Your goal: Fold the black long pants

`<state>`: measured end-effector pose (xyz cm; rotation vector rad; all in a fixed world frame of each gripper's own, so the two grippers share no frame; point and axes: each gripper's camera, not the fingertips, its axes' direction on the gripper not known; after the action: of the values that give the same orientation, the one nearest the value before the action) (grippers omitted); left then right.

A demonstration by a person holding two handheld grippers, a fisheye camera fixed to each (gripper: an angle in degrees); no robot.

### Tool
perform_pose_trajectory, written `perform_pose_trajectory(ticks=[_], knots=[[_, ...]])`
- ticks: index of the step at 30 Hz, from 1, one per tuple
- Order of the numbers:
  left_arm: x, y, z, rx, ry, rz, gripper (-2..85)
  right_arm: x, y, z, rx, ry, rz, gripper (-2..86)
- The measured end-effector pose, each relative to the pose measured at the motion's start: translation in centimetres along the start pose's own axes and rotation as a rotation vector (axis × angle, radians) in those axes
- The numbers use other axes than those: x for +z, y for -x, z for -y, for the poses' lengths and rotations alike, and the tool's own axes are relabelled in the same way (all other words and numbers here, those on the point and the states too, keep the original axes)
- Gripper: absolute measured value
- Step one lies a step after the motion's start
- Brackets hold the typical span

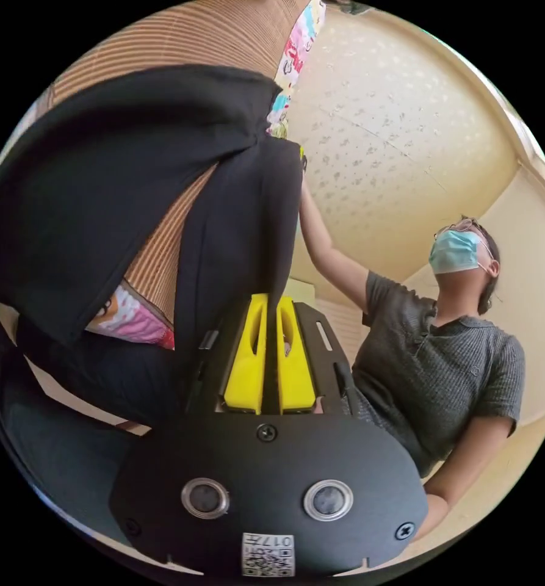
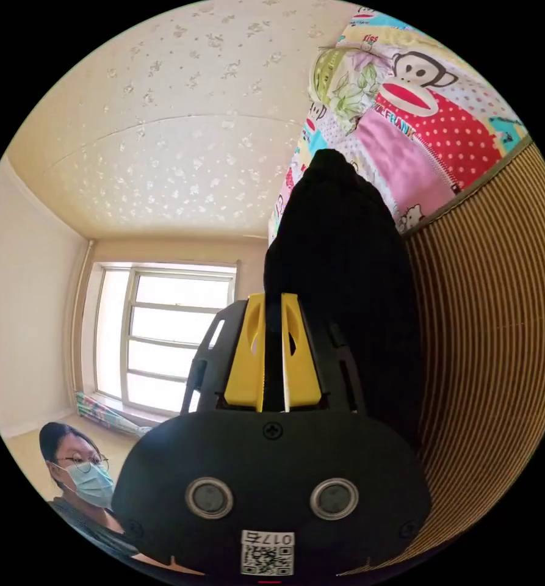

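- Between the yellow fingers (image 1: 296, 354) of the left gripper (image 1: 271, 305): black pants (image 1: 132, 177) pinched, lifted.
- Right gripper (image 2: 273, 302) clamps another edge of the pants.
- Beyond: striped mat (image 2: 498, 317), patterned quilt (image 2: 418, 110).
- Likely the lift-and-straighten step; next, lay flat.

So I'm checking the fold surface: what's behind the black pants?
Behind the black pants a ribbed tan mat and colourful cartoon bedding show; whatever lies behind the cloth itself is covered.
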<state>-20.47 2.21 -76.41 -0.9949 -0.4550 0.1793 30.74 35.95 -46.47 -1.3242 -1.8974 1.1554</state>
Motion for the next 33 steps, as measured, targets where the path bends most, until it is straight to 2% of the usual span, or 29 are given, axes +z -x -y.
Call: perform_pose_trajectory(ticks=[3,5,9,12,14,18,20,26,29,33], knots=[[-3.6,-0.5,1.9,-0.021,-0.044,0.177,1.3,8.1,-0.7,-1.3,0.002,0.089,0.023,4.9],[-5.1,-0.2,3.1,-0.053,-0.055,0.284,1.9,13.0,-3.6,-3.1,0.051,0.122,0.107,2.9],[-6.2,0.4,4.5,-0.091,0.016,0.459,4.2,14.4,-6.6,-7.7,0.041,0.107,0.194,1.2],[-5.4,-0.4,5.3,-0.07,0.111,0.53,5.1,12.8,-6.9,-13.1,-0.08,0.287,0.228,0.9],[-4.7,-1.1,6.1,-0.048,0.192,0.554,5.3,9.9,-6.6,-19.7,-0.201,0.5,0.082,1.0],[-2.4,-3.1,8.6,0.029,0.412,0.655,5.6,4.2,-8.0,-31.6,-0.22,0.704,-0.218,1.7],[-1.3,-3.3,9.7,0.038,0.519,0.675,5.3,0.5,-9.2,-39.7,-0.138,0.704,-0.369,2.5],[1.1,-5.1,12.4,0.119,0.761,0.705,4.9,-1.4,-11.6,-55.3,0.115,0.611,-0.434,5.6],[2.6,-5.3,13.1,0.128,0.868,0.712,4.8,-0.1,-12.1,-58.6,0.183,0.524,-0.385,6.5],[4.3,-4.8,12.9,0.131,0.985,0.722,4.9,0.9,-11.5,-60.3,0.19,0.423,-0.472,6.7]])
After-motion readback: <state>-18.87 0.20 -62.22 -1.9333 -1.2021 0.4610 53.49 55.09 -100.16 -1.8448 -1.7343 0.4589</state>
